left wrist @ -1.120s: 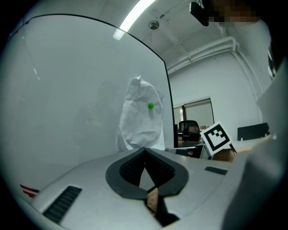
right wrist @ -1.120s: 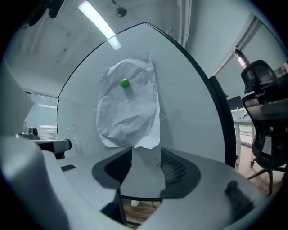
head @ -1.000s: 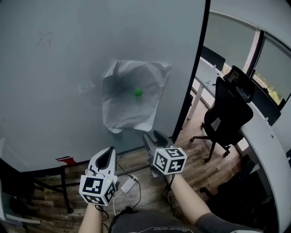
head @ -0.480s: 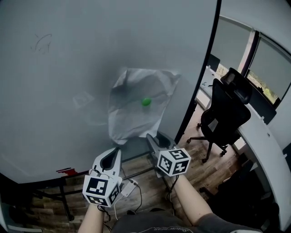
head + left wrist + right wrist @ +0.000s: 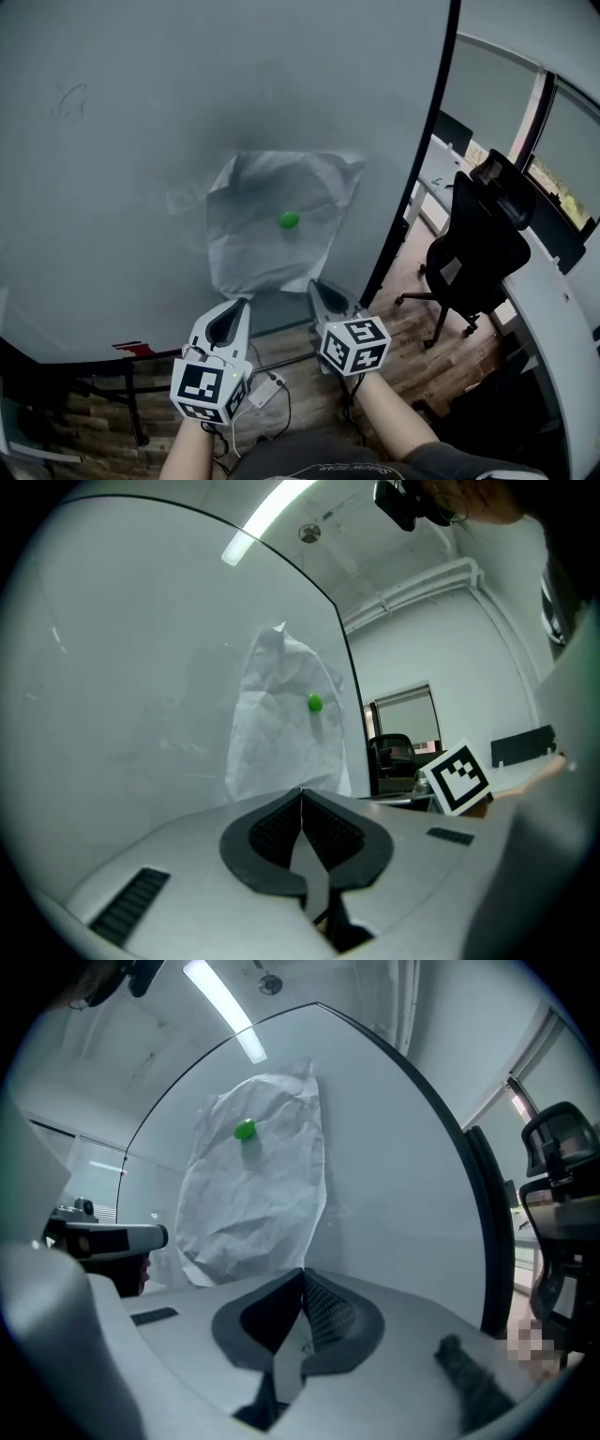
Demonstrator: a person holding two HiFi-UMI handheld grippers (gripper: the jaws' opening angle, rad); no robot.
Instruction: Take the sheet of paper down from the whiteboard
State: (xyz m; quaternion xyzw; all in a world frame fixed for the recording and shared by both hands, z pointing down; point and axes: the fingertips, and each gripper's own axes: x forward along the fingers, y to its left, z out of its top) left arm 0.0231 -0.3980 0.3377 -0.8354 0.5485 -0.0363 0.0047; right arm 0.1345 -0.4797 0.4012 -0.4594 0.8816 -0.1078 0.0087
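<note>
A crumpled white sheet of paper [image 5: 267,234] hangs on the whiteboard [image 5: 131,141], pinned by a small green magnet [image 5: 289,220]. Both grippers point level at the board, below the sheet's lower edge and apart from it. My left gripper [image 5: 241,303] is shut with nothing in it; the left gripper view shows its pads meeting [image 5: 301,795] under the paper [image 5: 281,733] and magnet [image 5: 315,703]. My right gripper [image 5: 314,285] is closing, its jaws come together [image 5: 302,1273] with nothing between them, the paper [image 5: 253,1194] and magnet [image 5: 245,1130] ahead.
The board's black frame edge [image 5: 412,159] runs down at the right. Beyond it stand a black office chair [image 5: 483,244] and a long white desk [image 5: 553,281]. A white adapter with cables [image 5: 265,382] lies on the wooden floor below the grippers.
The right gripper's jaws have closed from wide open. Both grippers have edged closer under the paper, the left a little more.
</note>
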